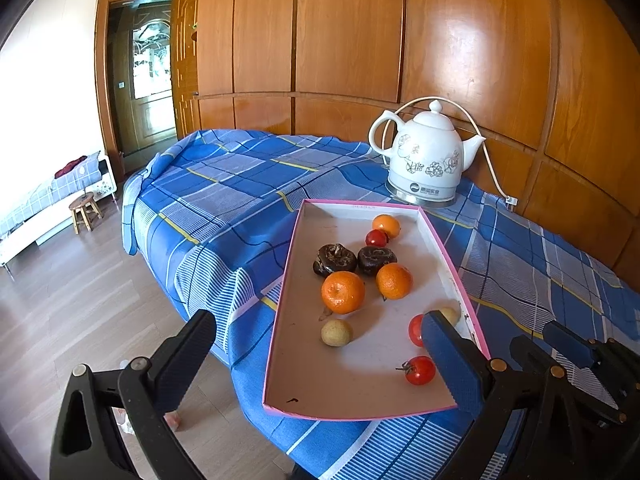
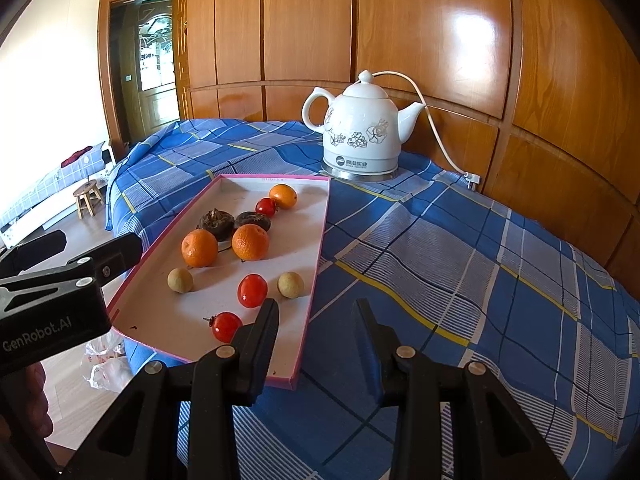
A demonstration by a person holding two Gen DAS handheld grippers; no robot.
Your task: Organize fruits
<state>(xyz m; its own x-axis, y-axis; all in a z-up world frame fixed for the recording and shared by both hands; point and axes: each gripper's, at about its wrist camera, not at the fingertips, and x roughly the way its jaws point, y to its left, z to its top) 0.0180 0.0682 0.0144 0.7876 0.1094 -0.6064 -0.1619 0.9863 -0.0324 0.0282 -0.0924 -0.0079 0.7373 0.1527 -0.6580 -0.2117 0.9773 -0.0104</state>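
A pink-rimmed white tray (image 1: 288, 264) (image 2: 320, 240) lies on the blue plaid cloth. In it are three oranges (image 1: 343, 292) (image 2: 199, 248), three red tomatoes (image 1: 419, 370) (image 2: 252, 290), two dark wrinkled fruits (image 1: 334, 259) (image 2: 216, 220) and two small yellow-green fruits (image 1: 337, 332) (image 2: 291, 284). My left gripper (image 1: 320, 344) is open wide and empty, hovering over the tray's near end. My right gripper (image 2: 316, 320) is open and empty above the tray's near right rim. The left gripper also shows at the left of the right wrist view (image 2: 100, 248).
A white flowered electric kettle (image 1: 426, 158) (image 2: 362, 126) with its cord stands behind the tray against a wooden panelled wall. The cloth-covered surface drops off at the left to a wood floor with a small stool (image 1: 85, 210) and a plastic bag (image 2: 104, 364).
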